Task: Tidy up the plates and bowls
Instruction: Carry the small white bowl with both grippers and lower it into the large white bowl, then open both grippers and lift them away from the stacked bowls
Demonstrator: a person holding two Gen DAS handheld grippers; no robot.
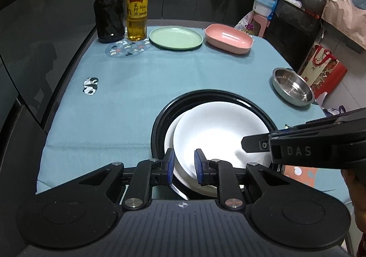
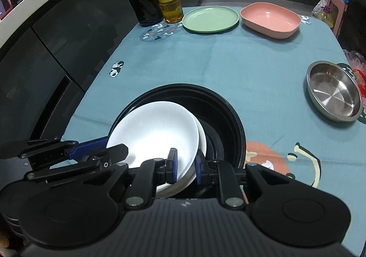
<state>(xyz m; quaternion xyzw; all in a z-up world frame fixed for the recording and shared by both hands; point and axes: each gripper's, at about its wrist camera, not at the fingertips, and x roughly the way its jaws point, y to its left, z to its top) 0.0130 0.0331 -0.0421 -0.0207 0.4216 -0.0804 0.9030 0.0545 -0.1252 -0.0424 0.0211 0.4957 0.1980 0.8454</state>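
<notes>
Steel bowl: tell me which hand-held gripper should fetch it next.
Right. The steel bowl sits by the table's right edge, on the right hand-held gripper's side; the left hand-held gripper would probably have to cross over. Both are shut on the white plates' rim, so it must let go first.

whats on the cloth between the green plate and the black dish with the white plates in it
Nothing: between the green plate and the black dish the blue cloth lies bare, as both wrist views show.
</notes>
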